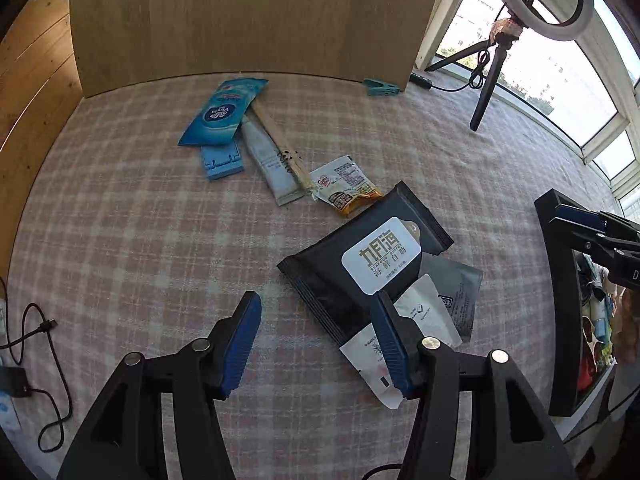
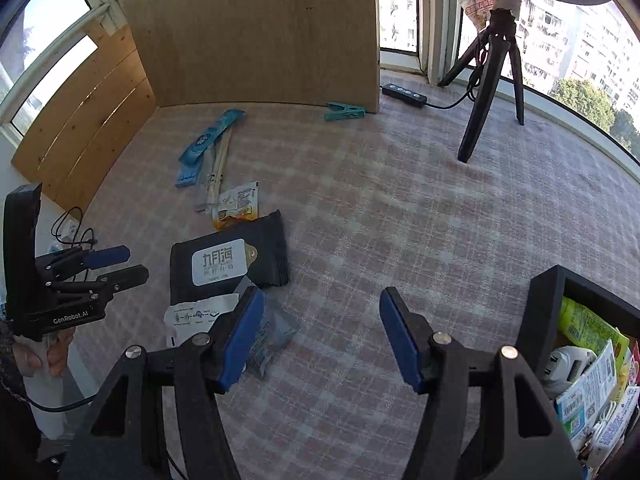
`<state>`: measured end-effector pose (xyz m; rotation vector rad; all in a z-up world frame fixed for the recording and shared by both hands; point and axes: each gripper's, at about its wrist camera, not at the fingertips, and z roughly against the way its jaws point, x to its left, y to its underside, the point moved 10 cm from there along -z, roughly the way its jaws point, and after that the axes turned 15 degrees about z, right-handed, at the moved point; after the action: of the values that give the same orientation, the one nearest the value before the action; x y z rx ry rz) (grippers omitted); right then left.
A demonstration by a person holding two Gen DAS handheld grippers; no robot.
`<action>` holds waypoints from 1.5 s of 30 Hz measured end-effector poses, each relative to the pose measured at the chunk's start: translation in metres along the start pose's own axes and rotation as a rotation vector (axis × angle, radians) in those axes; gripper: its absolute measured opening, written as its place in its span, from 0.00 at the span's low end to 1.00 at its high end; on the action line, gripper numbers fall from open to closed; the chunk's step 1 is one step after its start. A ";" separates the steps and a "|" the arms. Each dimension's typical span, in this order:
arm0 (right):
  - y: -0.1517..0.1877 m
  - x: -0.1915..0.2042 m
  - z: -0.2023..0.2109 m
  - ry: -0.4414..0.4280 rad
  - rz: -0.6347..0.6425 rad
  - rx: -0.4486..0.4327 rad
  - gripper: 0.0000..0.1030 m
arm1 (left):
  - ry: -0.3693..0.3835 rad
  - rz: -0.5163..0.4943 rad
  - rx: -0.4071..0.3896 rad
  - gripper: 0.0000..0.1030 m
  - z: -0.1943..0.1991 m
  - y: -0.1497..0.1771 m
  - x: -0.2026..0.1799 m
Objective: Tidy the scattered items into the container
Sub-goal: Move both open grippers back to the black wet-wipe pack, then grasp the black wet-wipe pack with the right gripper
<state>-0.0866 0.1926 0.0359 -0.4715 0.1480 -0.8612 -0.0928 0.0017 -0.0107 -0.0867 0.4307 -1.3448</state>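
My left gripper (image 1: 316,344) is open and empty, low over the checked cloth, just left of a black wet-wipe pack (image 1: 360,256). White sachets (image 1: 424,316) and a grey sachet (image 1: 460,292) lie under the pack's near edge. Farther back lie a snack packet (image 1: 344,188), a white tube (image 1: 268,160), chopsticks (image 1: 280,144) and blue packs (image 1: 222,112). My right gripper (image 2: 320,332) is open and empty, above the cloth between the grey sachet (image 2: 268,340) and the black container (image 2: 544,300), which holds several items. The left gripper also shows in the right wrist view (image 2: 120,266).
A teal clip (image 1: 380,87) lies by the upright wooden board (image 1: 248,20). A tripod (image 2: 488,80) with a ring light and a power strip (image 2: 404,94) stand at the back right. Cables (image 1: 44,364) lie at the left edge. Windows ring the table.
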 end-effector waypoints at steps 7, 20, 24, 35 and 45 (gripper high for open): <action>-0.022 0.017 -0.039 -0.020 0.080 0.054 0.57 | 0.006 0.090 0.029 0.53 -0.008 0.006 0.015; -0.019 0.019 -0.103 -0.084 0.124 0.181 0.53 | 0.068 0.193 0.134 0.53 -0.041 0.019 0.002; -0.018 0.019 -0.111 -0.120 0.112 0.188 0.53 | 0.073 0.193 0.133 0.54 -0.050 0.018 -0.003; -0.020 0.045 -0.109 -0.256 0.055 0.159 0.26 | 0.175 0.184 0.165 0.37 -0.085 0.021 -0.038; -0.023 0.044 -0.083 -0.251 0.000 0.098 0.20 | 0.154 0.138 0.096 0.35 -0.090 0.006 -0.064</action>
<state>-0.0996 0.1182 -0.0247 -0.4835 -0.1239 -0.7988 -0.1283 0.0804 -0.0789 0.1248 0.4916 -1.2385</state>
